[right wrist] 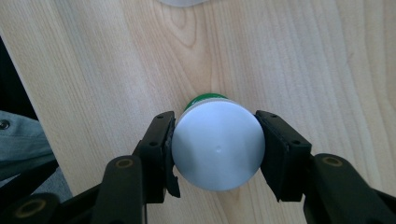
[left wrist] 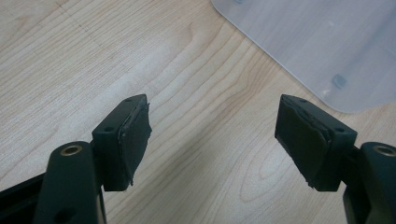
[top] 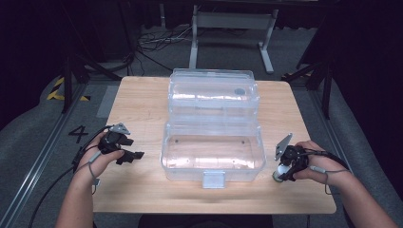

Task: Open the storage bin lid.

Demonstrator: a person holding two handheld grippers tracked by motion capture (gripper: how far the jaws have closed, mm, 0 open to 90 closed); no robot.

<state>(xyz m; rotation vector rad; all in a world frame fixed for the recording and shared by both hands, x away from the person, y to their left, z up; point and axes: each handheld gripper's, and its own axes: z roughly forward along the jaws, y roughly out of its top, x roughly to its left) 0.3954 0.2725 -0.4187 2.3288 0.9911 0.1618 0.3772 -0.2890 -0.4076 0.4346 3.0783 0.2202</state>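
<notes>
A clear plastic box [top: 212,152] stands open in the middle of the wooden table [top: 142,99], its lid [top: 214,92] folded back behind it. My left gripper [top: 135,155] rests left of the box, open, with bare wood between its pads [left wrist: 135,135]; a corner of the box [left wrist: 327,51] lies ahead of it. My right gripper [top: 280,175] is right of the box near the front edge, shut on a small bottle with a white cap [right wrist: 217,144] and a green body [right wrist: 205,98]. The cap faces the camera and hides most of the bottle.
A white latch [top: 213,179] hangs on the box's front wall. The table's front edge [right wrist: 28,93] runs close beside the right gripper. Beyond the table are a grey floor, cables [top: 152,42] and a metal frame [top: 233,28].
</notes>
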